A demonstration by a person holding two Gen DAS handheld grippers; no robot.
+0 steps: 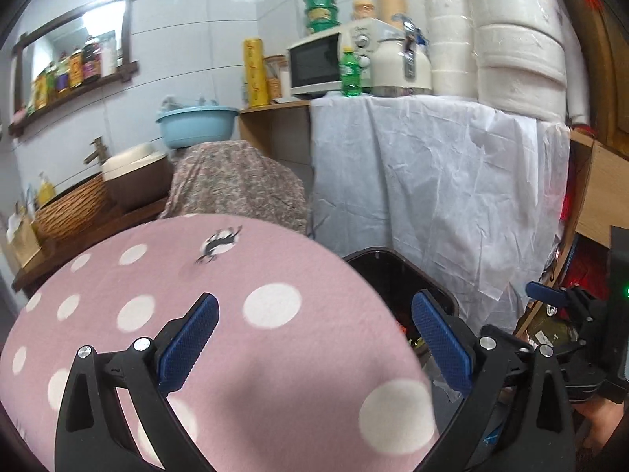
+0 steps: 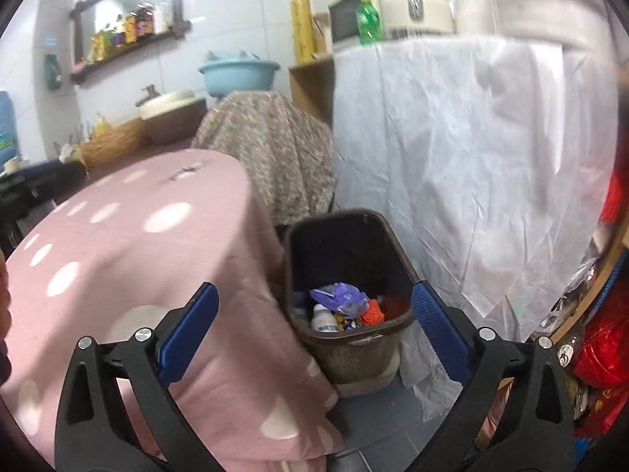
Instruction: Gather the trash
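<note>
A dark brown trash bin (image 2: 397,253) stands on the floor between the pink table and the white draped counter. It holds several pieces of trash: a purple wrapper (image 2: 340,297), a small white bottle (image 2: 324,320), an orange scrap (image 2: 372,312). My right gripper (image 2: 314,314) is open and empty, above the bin's front rim. My left gripper (image 1: 314,330) is open and empty over the edge of the pink polka-dot tablecloth (image 1: 196,334); the bin (image 1: 397,279) shows partly behind it. The right gripper (image 1: 550,295) also shows at the right edge of the left wrist view.
A small dark mark (image 1: 220,242) lies on the pink cloth. A white sheet (image 2: 471,157) covers the counter with a microwave (image 1: 318,65), green bottle (image 1: 351,72) and kettle (image 1: 399,65). A floral-covered object (image 2: 271,149) stands behind the table. Red bags (image 2: 605,350) are at right.
</note>
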